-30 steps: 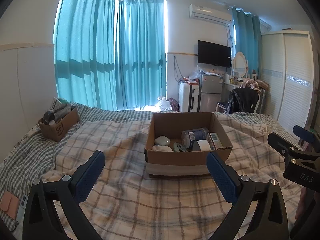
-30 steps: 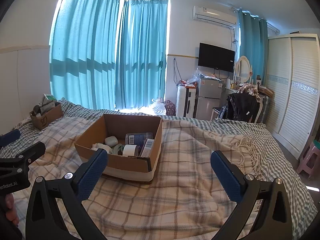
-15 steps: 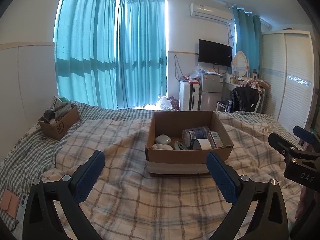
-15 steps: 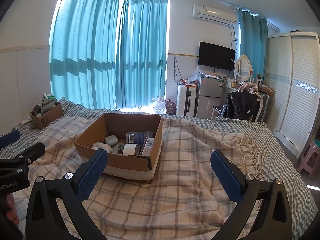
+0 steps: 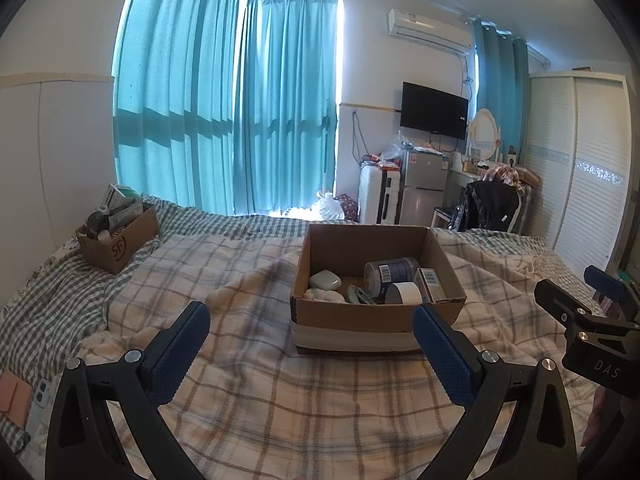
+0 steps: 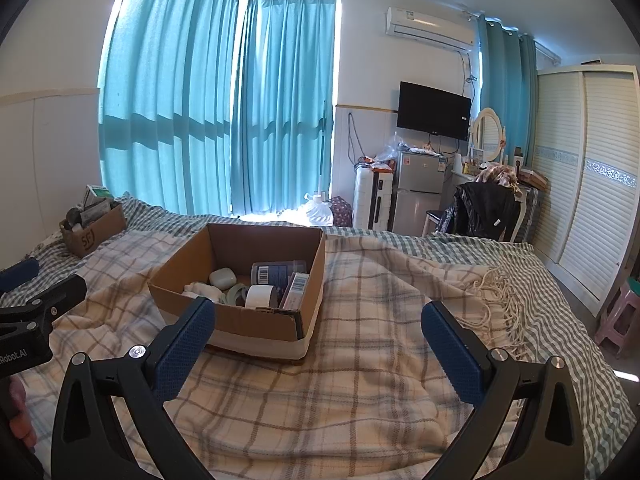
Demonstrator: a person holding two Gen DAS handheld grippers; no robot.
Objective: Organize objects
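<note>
left gripper hovers over the plaid blanket, jaws spread wide, nothing between them; right gripper likewise wide and empty; the open cardboard box sits on the bed just ahead, holding a tape roll, a white case and a jar on its side.

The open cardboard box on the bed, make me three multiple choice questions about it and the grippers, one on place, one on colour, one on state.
1. Where does the cardboard box rest?
A. on the plaid blanket
B. on the floor
C. on a chair

2. What colour are the pads of the right gripper?
A. red
B. blue
C. yellow

3. How is the left gripper?
A. shut on the tape roll
B. open, holding nothing
C. shut on the box wall

Answers:
1 A, the plaid blanket lies under it.
2 B, both pads show blue.
3 B, its fingers stand wide apart; the white tape roll is in the box.
</note>
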